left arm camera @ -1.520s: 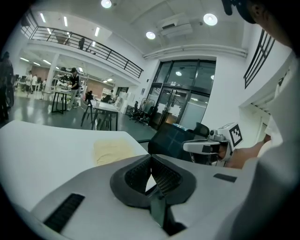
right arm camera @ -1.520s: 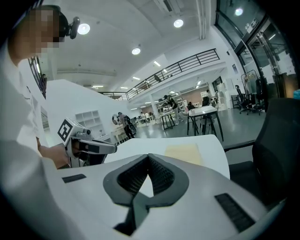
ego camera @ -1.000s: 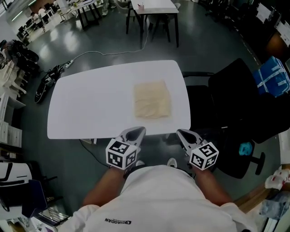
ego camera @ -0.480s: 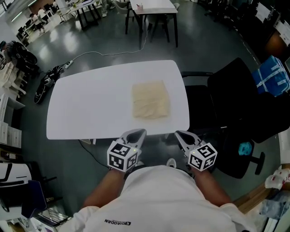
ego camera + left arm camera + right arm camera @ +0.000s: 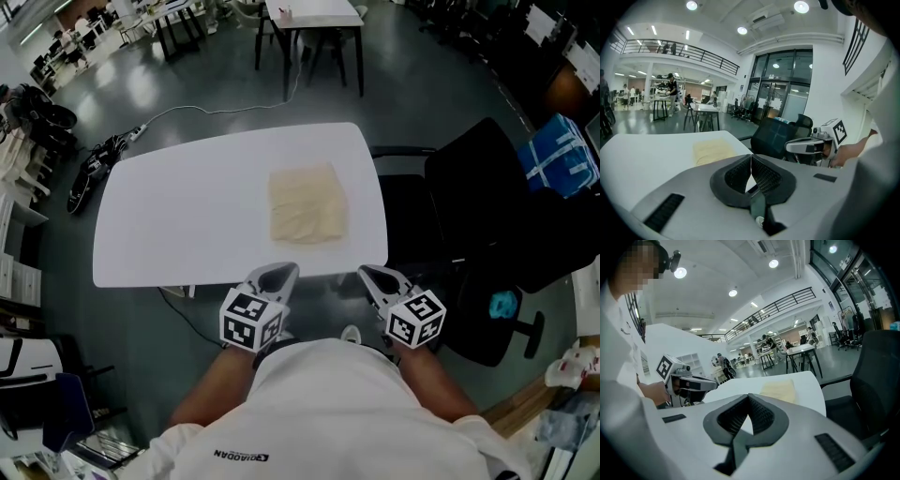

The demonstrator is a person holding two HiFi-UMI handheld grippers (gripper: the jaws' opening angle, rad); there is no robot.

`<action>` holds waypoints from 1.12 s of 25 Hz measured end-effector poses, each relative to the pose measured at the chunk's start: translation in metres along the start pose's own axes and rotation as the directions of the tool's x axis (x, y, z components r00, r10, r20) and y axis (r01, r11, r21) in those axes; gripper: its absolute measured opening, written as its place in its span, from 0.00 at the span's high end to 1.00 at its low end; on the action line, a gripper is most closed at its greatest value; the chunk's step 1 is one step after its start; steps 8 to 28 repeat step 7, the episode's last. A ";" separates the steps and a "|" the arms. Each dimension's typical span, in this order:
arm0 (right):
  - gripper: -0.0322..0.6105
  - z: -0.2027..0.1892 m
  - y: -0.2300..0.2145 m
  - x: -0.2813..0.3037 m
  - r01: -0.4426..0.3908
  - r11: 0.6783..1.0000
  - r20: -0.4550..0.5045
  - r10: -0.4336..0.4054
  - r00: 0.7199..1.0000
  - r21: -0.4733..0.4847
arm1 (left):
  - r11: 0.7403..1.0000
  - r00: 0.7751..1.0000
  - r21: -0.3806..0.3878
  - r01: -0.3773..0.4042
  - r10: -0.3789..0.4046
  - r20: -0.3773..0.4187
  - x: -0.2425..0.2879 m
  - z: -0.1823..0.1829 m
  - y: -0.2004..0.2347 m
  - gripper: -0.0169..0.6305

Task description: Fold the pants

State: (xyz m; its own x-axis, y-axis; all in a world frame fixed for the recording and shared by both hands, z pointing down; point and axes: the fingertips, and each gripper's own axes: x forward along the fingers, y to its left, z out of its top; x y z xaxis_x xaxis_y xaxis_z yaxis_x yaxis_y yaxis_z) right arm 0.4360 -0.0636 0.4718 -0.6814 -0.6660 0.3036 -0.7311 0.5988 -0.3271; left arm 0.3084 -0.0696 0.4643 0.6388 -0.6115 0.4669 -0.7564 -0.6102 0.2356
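Observation:
The cream pants (image 5: pixel 307 205) lie folded into a neat rectangle on the right half of the white table (image 5: pixel 178 216). They also show in the left gripper view as a cream patch (image 5: pixel 712 151) and in the right gripper view (image 5: pixel 779 391). Both grippers are held close to the person's body, short of the table's near edge and apart from the pants. The left gripper (image 5: pixel 278 275) is shut with nothing between its jaws (image 5: pixel 751 161). The right gripper (image 5: pixel 372 276) is also shut and empty (image 5: pixel 749 401).
A black office chair (image 5: pixel 469 216) stands right of the table, with a blue bag (image 5: pixel 561 156) beyond it. A cable and dark bag (image 5: pixel 94 164) lie on the floor at far left. Another table with chairs (image 5: pixel 314 23) stands behind.

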 end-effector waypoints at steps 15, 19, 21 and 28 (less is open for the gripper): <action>0.92 0.001 0.003 0.002 0.006 1.000 0.004 -0.006 1.000 -0.010 | 1.000 1.000 0.010 -0.007 0.007 0.013 -0.004 0.003 0.006 0.93; 0.92 0.001 0.003 0.002 0.006 1.000 0.004 -0.006 1.000 -0.010 | 1.000 1.000 0.010 -0.007 0.007 0.013 -0.004 0.003 0.006 0.93; 0.92 0.001 0.003 0.002 0.006 1.000 0.004 -0.006 1.000 -0.010 | 1.000 1.000 0.010 -0.007 0.007 0.013 -0.004 0.003 0.006 0.93; 0.92 0.001 0.003 0.002 0.006 1.000 0.004 -0.006 1.000 -0.010 | 1.000 1.000 0.010 -0.007 0.007 0.013 -0.004 0.003 0.006 0.93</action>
